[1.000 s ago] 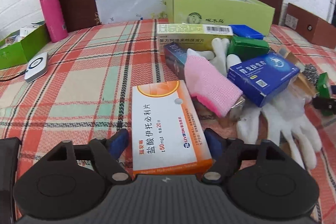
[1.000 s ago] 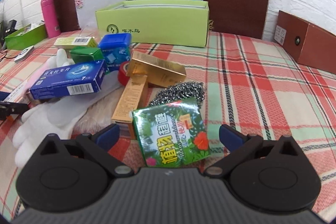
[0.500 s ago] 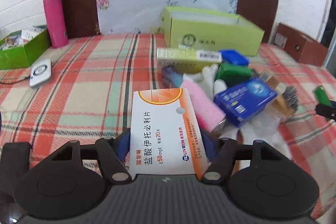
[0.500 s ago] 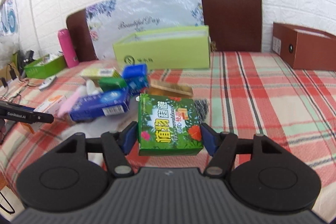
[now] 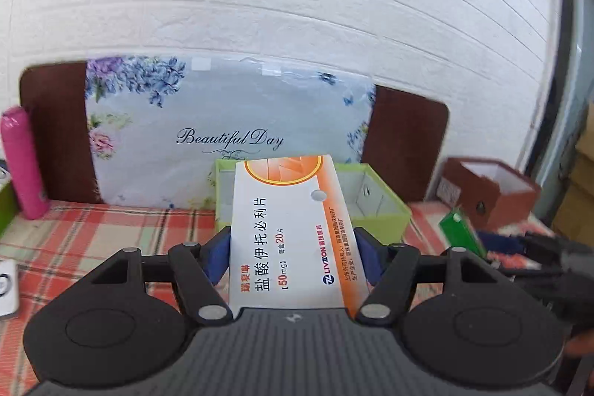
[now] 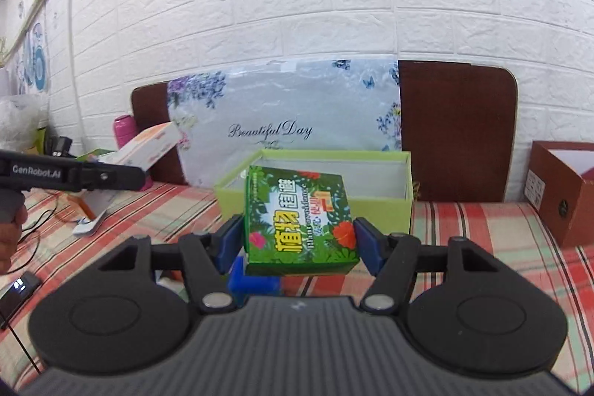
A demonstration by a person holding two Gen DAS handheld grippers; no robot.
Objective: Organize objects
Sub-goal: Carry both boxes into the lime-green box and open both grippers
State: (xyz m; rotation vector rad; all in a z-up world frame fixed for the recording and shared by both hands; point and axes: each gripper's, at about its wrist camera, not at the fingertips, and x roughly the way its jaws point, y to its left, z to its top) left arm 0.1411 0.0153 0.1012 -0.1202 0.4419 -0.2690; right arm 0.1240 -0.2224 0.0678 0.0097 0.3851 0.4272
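Note:
My left gripper (image 5: 291, 257) is shut on a white and orange medicine box (image 5: 287, 236) and holds it in the air in front of the open light-green box (image 5: 375, 206). My right gripper (image 6: 299, 242) is shut on a green floral box (image 6: 300, 219) and holds it up just before the same light-green box (image 6: 371, 210). The left gripper with its medicine box also shows at the left of the right wrist view (image 6: 148, 147). The green floral box shows at the right of the left wrist view (image 5: 462, 234).
A brown open box (image 6: 560, 184) stands at the right. A pink bottle (image 5: 20, 158) stands at the back left. A floral "Beautiful Day" package (image 6: 289, 121) leans on a brown headboard. A blue box (image 6: 254, 277) lies under my right gripper on the plaid cloth (image 6: 482, 229).
Both grippers closed on their boxes, lifted them off the plaid cloth and moved forward toward the light-green box. The cluttered pile has dropped out of view.

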